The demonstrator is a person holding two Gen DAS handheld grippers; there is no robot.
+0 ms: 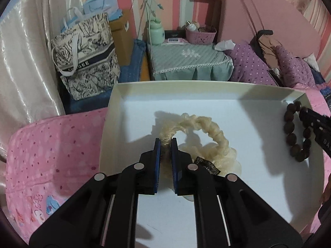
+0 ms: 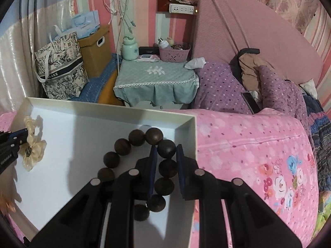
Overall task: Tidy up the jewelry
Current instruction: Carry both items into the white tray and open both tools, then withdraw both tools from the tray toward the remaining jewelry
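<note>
A shallow white box lies on a pink bedspread; it also shows in the right wrist view. My left gripper is shut on a cream fabric scrunchie and holds it over the box floor. The scrunchie also shows at the left of the right wrist view. My right gripper is shut on a dark wooden bead bracelet inside the box by its right wall. The bracelet and the right gripper show at the right of the left wrist view.
The pink floral bedspread surrounds the box. Behind stand a nightstand with a green cloth, a patterned tote bag, a cardboard box, a purple pillow and a pink headboard.
</note>
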